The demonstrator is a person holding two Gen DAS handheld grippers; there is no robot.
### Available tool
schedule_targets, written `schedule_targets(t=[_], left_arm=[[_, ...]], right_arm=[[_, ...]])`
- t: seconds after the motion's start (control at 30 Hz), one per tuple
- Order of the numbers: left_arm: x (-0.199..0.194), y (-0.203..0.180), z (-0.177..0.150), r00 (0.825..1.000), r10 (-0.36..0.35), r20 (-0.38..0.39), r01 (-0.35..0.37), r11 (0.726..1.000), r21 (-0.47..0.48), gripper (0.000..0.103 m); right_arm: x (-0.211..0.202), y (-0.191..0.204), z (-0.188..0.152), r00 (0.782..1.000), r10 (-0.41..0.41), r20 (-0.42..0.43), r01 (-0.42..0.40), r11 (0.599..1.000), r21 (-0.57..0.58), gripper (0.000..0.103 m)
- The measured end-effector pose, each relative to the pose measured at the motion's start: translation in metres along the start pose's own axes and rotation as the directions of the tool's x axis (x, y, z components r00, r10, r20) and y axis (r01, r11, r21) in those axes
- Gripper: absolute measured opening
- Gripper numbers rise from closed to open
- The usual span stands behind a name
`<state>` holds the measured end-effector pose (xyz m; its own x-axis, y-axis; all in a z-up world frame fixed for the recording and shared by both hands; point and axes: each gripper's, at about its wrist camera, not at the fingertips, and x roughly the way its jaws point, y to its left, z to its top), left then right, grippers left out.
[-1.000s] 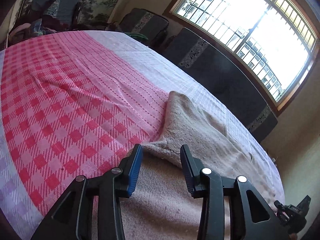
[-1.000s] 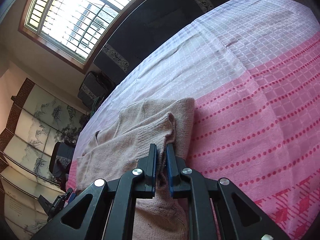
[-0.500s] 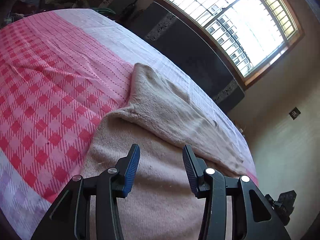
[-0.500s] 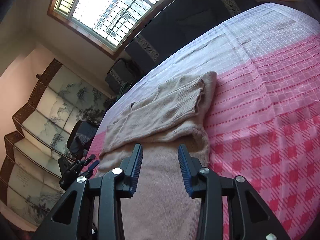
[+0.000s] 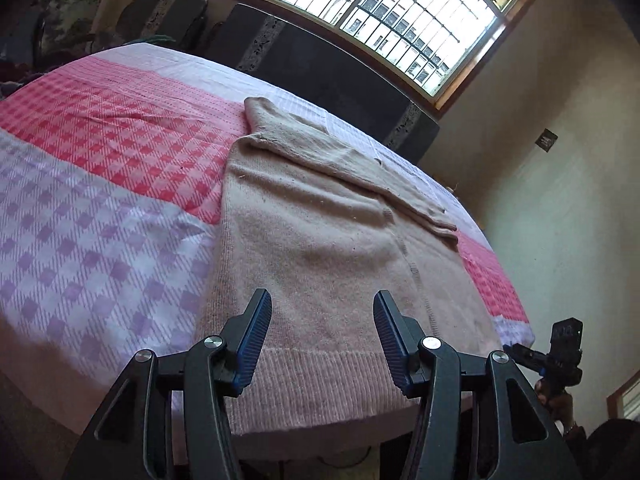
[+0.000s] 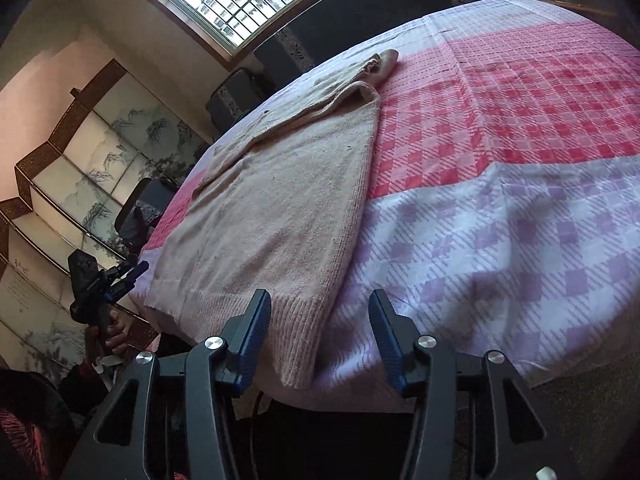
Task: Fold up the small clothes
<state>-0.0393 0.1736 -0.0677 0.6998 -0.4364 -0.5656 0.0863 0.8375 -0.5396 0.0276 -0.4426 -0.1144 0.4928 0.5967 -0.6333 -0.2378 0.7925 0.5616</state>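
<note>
**Beige sweater flat on the checked cloth, both grippers empty**

Black-framed, blue-padded: left gripper [image 5: 322, 340] with fingers spread wide, nothing between them, hovering just above the ribbed hem [image 5: 320, 384] of the sweater [image 5: 316, 236] at the near edge of the table. Same on the other side: right gripper [image 6: 320, 338] also spread wide and empty, poised over the sweater's near right corner, left finger above the ribbing, right finger above bare tablecloth [image 6: 520, 220].

Knitted beige, laid lengthwise away from the grippers, hem hanging slightly over the near table edge. At the far end, sleeves [image 5: 352, 168] folded across the body in a diagonal band, a cuff reaching the far right corner in the right wrist view. A raised seam [image 5: 412, 264] running down the body toward the hem.

Underneath, cloth in lilac checks nearest, then red checks, then pale pink-white toward the far side. Beyond that, dark cushioned seating [image 5: 332, 76] under a barred window [image 5: 372, 12]. To the left in the right wrist view, a folding screen [image 6: 80, 172] painted with bamboo.
</note>
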Motion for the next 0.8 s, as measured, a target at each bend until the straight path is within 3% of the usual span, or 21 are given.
schedule_targets(t=[0.13, 0.27, 0.43, 0.57, 0.8], left_arm=[[-0.003, -0.004, -0.014, 0.988, 0.149, 0.037, -0.151, 0.987, 0.059, 0.054], [0.002, -0.001, -0.021, 0.975, 0.222, 0.014, -0.223, 0.972, 0.068, 0.054], [0.009, -0.006, -0.030, 0.958, 0.288, 0.003, -0.287, 0.951, 0.117, 0.054], [0.016, -0.019, -0.035, 0.938, 0.347, 0.005, -0.342, 0.920, 0.194, 0.062], [0.027, -0.035, -0.043, 0.903, 0.429, 0.019, -0.415, 0.860, 0.296, 0.068]], right_arm=[[0.008, 0.008, -0.002, 1.000, -0.018, 0.000, 0.018, 1.000, -0.010, 0.047], [0.013, 0.013, 0.001, 1.000, -0.024, 0.001, 0.024, 1.000, 0.009, 0.047], [0.021, 0.025, -0.004, 1.000, 0.001, -0.008, -0.002, 1.000, -0.011, 0.046], [0.026, 0.026, -0.009, 0.998, 0.067, 0.000, -0.067, 0.996, 0.053, 0.046], [0.029, 0.023, -0.023, 0.990, 0.087, 0.113, -0.108, 0.975, 0.192, 0.046]])
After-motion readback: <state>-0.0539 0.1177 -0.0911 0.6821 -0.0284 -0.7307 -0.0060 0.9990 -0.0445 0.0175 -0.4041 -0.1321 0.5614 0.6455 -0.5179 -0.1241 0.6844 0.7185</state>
